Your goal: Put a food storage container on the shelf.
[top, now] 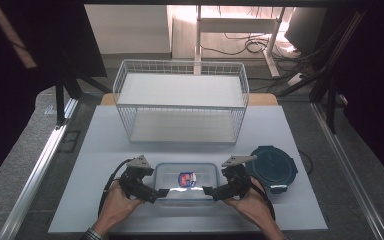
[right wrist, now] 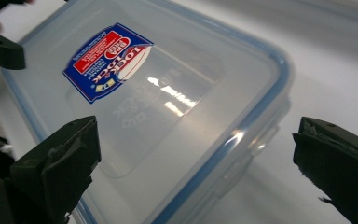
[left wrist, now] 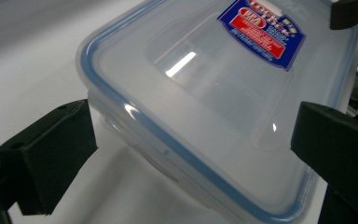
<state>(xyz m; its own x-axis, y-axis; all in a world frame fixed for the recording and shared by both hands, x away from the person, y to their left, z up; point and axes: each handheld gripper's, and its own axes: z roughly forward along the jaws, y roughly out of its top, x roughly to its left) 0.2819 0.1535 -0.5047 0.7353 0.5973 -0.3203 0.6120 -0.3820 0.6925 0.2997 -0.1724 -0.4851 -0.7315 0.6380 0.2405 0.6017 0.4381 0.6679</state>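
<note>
a clear lidded food container [top: 186, 182] with a blue seal sits at the near edge of the white tabletop [top: 105, 145], flanked by the left tool [top: 155, 191] and right tool [top: 209, 191], jaws apart at either end, apparently to lift it evenly toward the wire basket [top: 180, 97].

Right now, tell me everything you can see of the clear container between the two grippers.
The clear container is a rectangular, translucent plastic box lying flat on the white table, lid on, with a blue seal round the rim and a red-and-blue label on top. The left gripper and right gripper straddle its short ends, jaws open; whether they touch it is unclear.
</note>
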